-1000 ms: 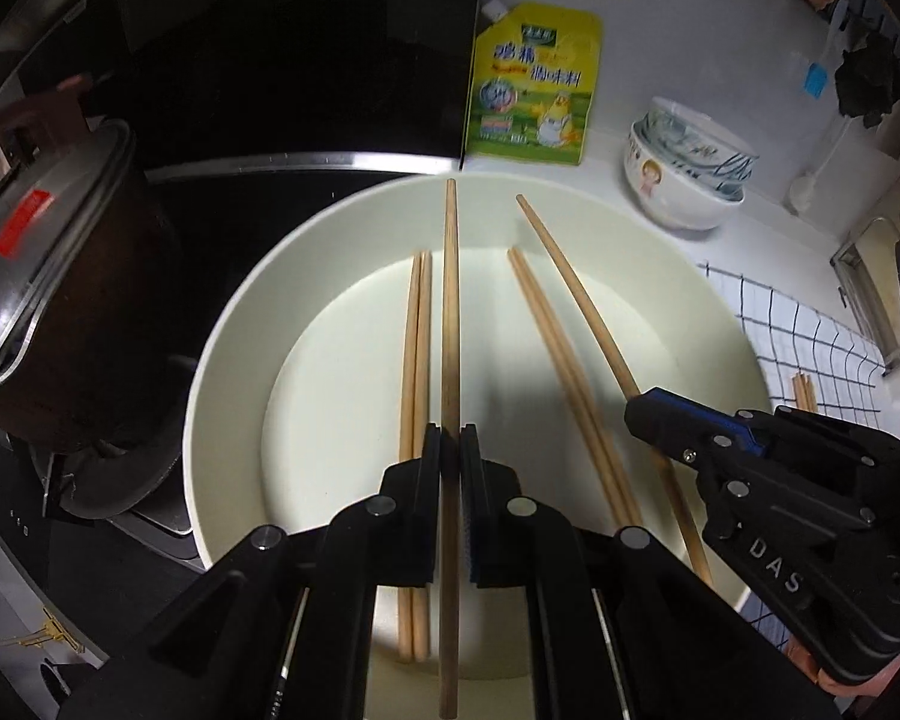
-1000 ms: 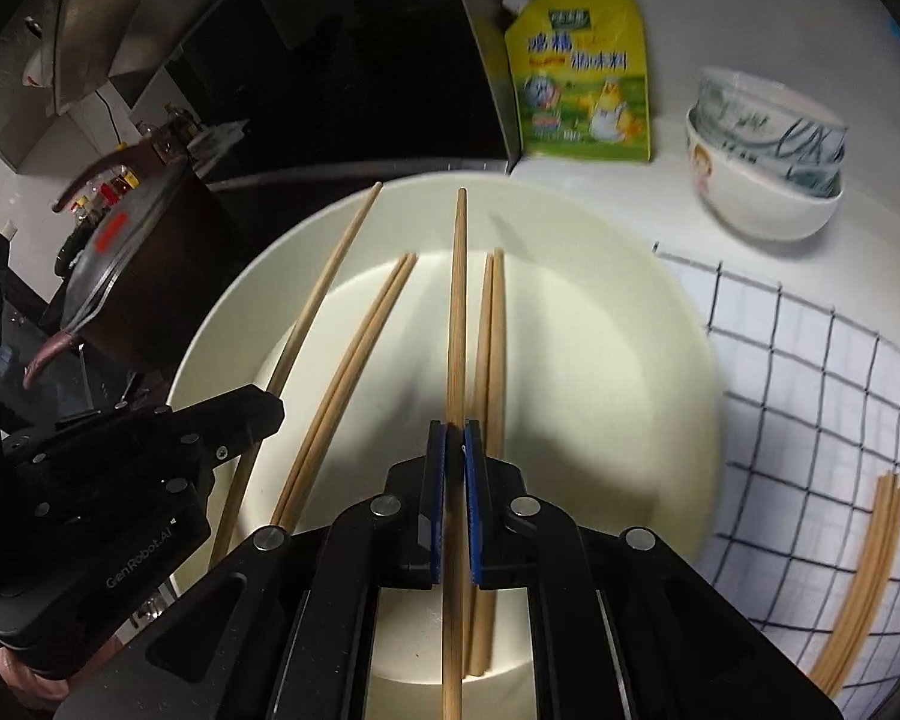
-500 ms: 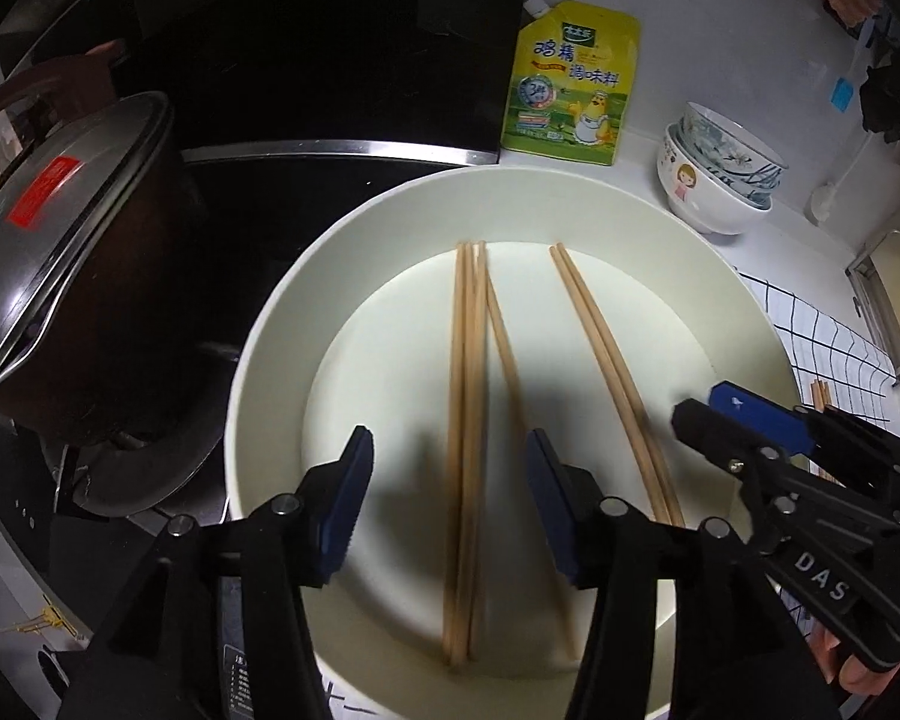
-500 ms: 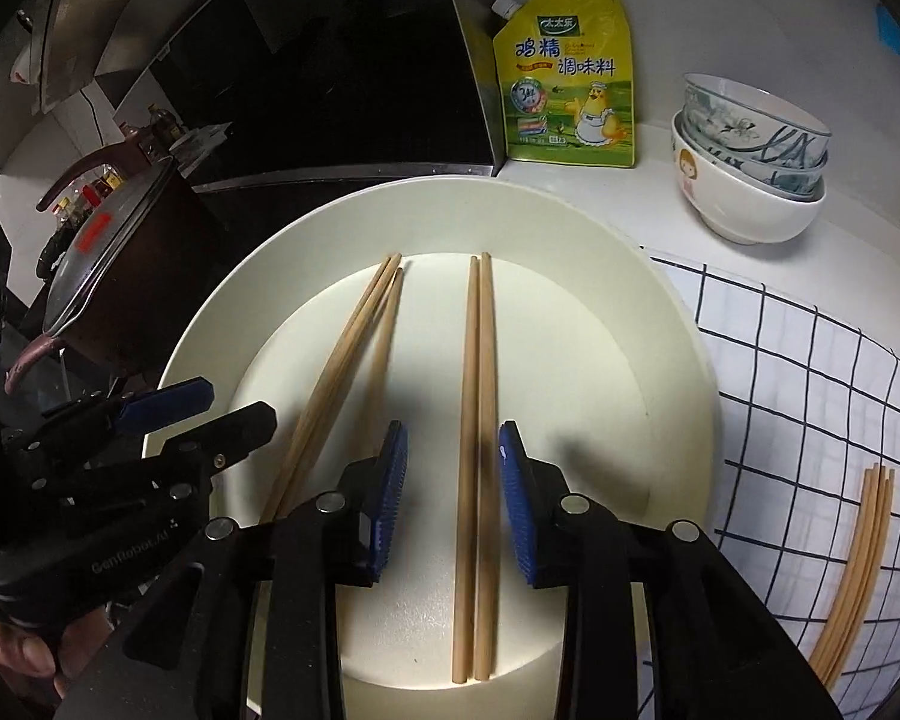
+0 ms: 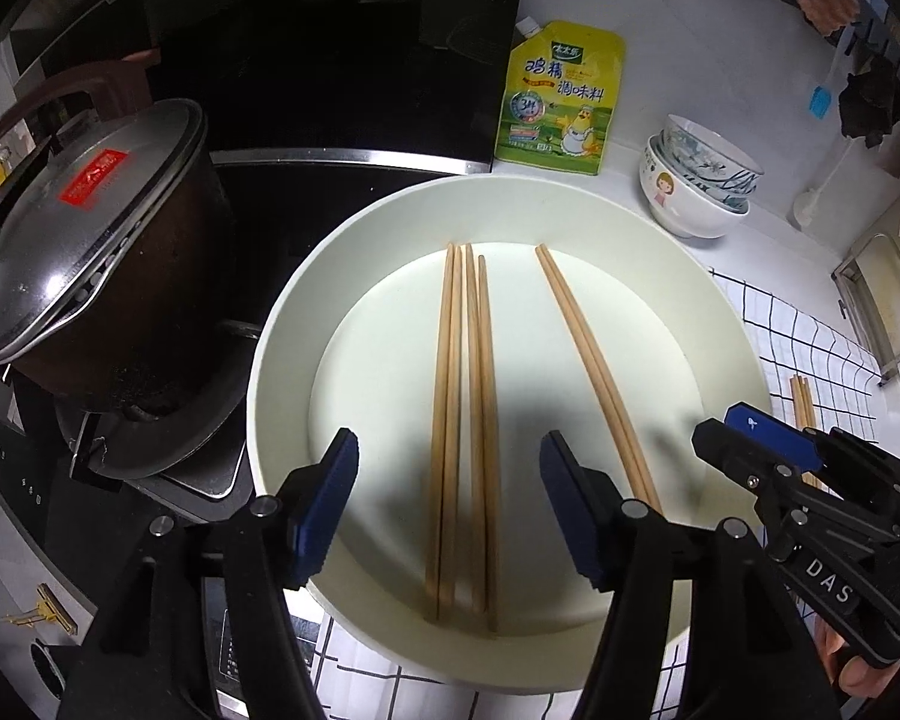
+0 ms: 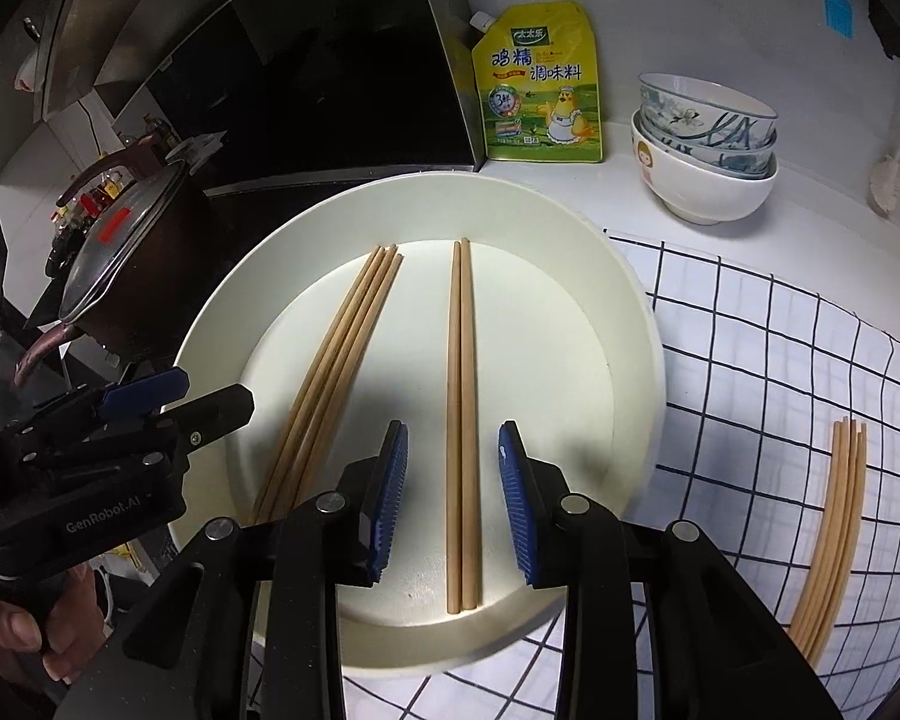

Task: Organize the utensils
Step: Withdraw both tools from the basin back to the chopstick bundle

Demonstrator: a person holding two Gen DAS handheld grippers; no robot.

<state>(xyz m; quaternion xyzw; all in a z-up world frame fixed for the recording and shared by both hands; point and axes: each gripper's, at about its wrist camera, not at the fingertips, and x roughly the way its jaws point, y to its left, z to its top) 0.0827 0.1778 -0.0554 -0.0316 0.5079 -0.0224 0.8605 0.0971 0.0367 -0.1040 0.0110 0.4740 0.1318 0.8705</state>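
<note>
- Both grippers have let go since a second ago — each was clamped on one chopstick held above the plate (image 5: 732, 324), and those sticks now lie flat on it.
- Left gripper (image 5: 447, 510) has just been opening; its jaws stand wide apart over the near part of the plate, with the left bunch (image 5: 463, 420) lying between the blue pads (image 5: 324, 504) but untouched.
- Right gripper (image 6: 453, 492) has opened too; its jaws stand apart, less wide, and the pair (image 6: 462, 408) runs between its pads (image 6: 519, 504) with a gap on each side.
- On the plate, the left bunch is four sticks side by side; the pair lies to its right, well apart from it, tips towards the far rim.
- More loose chopsticks (image 6: 834, 540) lie right of the plate on the checked cloth (image 6: 780, 348).
- Beyond the plate stand a yellow pouch (image 6: 540, 84) and stacked bowls (image 6: 705, 150); left of it, a lidded pot (image 5: 96, 252).
- A hand (image 6: 12, 630) grips the left gripper's handle.
</note>
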